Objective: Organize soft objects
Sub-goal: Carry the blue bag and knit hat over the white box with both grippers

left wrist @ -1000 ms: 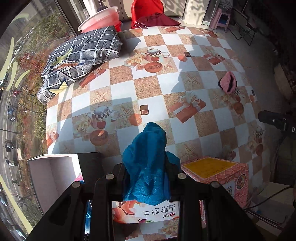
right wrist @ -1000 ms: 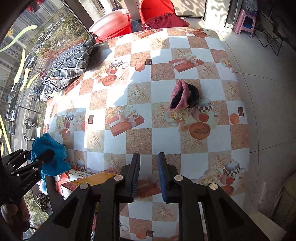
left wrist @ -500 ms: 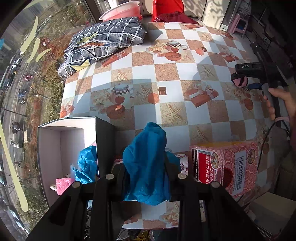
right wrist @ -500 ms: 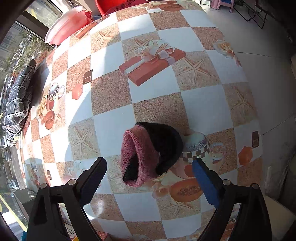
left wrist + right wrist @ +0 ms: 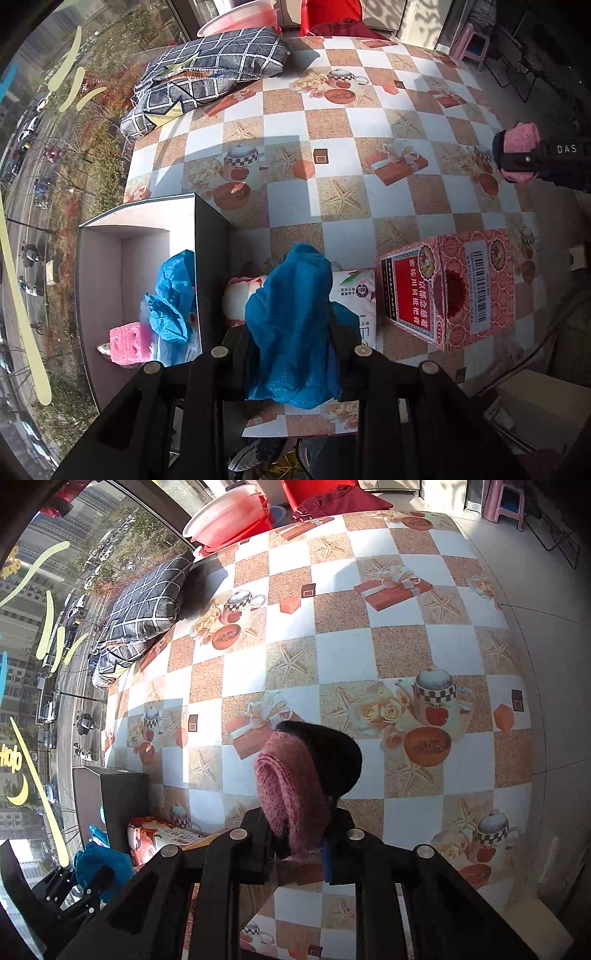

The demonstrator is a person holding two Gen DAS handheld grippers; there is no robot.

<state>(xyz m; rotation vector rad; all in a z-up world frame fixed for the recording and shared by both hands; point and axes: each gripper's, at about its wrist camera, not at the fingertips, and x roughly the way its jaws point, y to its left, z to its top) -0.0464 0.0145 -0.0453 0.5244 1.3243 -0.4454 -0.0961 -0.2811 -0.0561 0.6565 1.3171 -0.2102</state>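
The left gripper (image 5: 291, 350) is clamped on a blue cloth (image 5: 291, 325), which stands bunched up between its fingers above the near edge of the table (image 5: 343, 125), over a white printed packet (image 5: 354, 295). Just left of it stands an open white box (image 5: 110, 236) with a dark side wall; inside lie one more blue cloth (image 5: 170, 295) and one pink sponge (image 5: 127, 345). To the right of the packet sits one red patterned carton (image 5: 450, 288) with a barcode on its side. The right gripper (image 5: 299, 853) has just closed its jaws on a pink knitted piece (image 5: 291, 786) with a black lining, which it grips lifted off the checked tablecloth; in the left wrist view the same pink piece shows at the far right, pinched in the black fingers. Farther out, two grey checked cushions (image 5: 207, 74) are stacked at the table's far left corner by the window (image 5: 55, 147). Beyond them is one pink basin (image 5: 229, 513) and one red chair (image 5: 328, 18), and a pink stool (image 5: 472, 40) stands on the floor at the far right.
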